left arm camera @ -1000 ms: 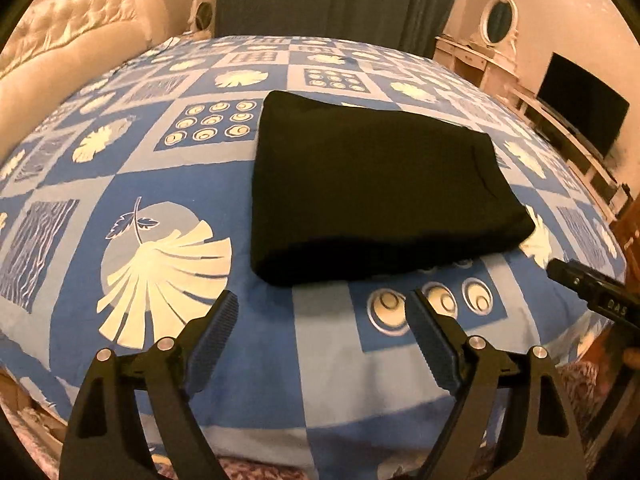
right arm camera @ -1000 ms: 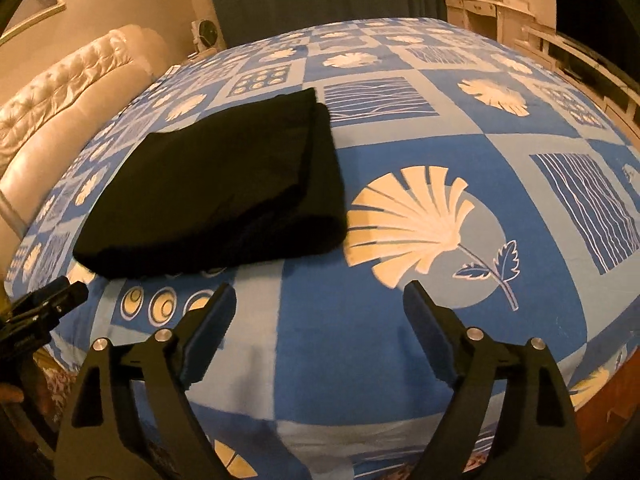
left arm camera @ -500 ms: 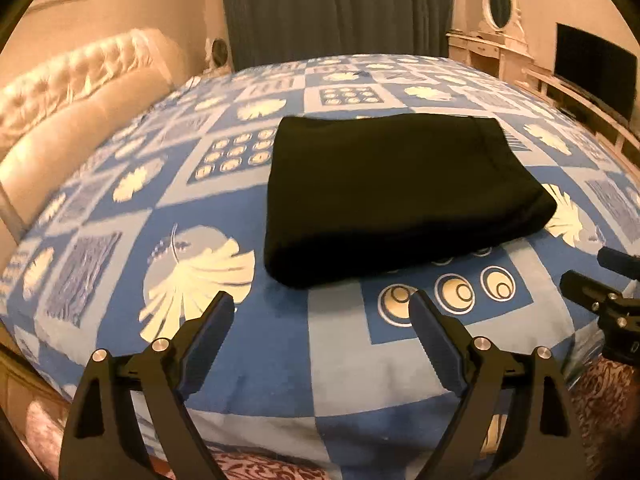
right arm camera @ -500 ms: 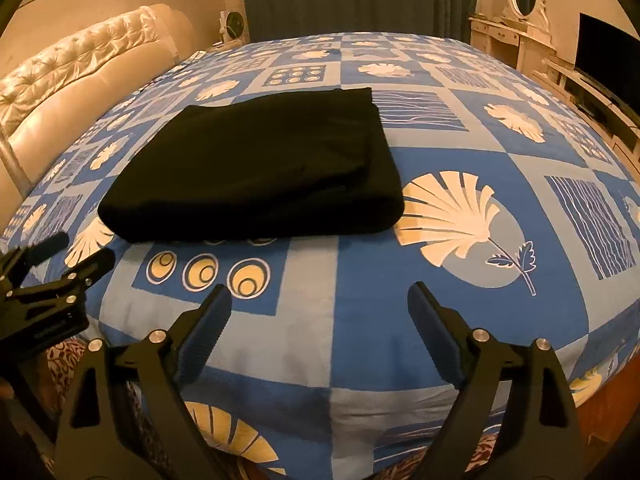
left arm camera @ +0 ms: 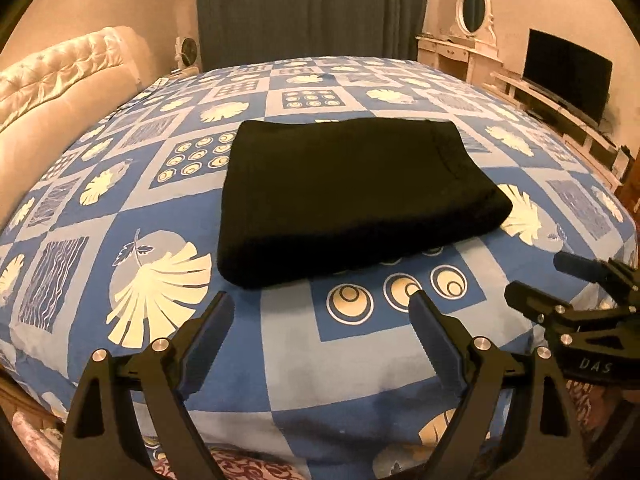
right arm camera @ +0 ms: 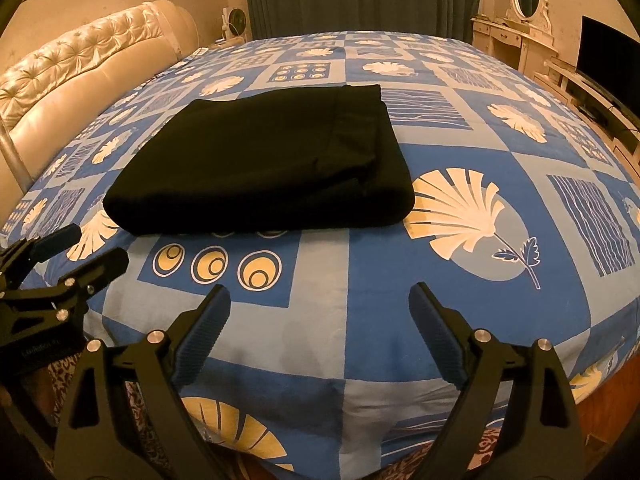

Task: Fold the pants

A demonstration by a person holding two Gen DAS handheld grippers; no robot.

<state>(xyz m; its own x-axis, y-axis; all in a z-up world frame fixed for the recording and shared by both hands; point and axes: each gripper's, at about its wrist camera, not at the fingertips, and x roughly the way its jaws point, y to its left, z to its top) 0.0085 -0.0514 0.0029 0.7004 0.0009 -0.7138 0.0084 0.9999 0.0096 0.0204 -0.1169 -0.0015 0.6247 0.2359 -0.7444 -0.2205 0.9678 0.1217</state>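
Black pants (left arm camera: 352, 188) lie folded into a flat rectangle on the blue patterned bedspread (left arm camera: 328, 360); they also show in the right wrist view (right arm camera: 264, 164). My left gripper (left arm camera: 320, 312) is open and empty, hovering near the bed's front edge, short of the pants. My right gripper (right arm camera: 318, 308) is open and empty, also near the front edge, to the right of the left one. The right gripper shows at the right edge of the left wrist view (left arm camera: 560, 288). The left gripper shows at the left edge of the right wrist view (right arm camera: 64, 256).
A cream tufted headboard (left arm camera: 52, 84) runs along the left. Dark curtains (left arm camera: 312, 8) hang behind the bed. A white dresser with an oval mirror (left arm camera: 472, 44) and a TV (left arm camera: 568, 76) on a low shelf stand at the right.
Both grippers have pulled back from the pants toward the bed's front edge and levelled out. The pants lie still, and both grippers stay open.
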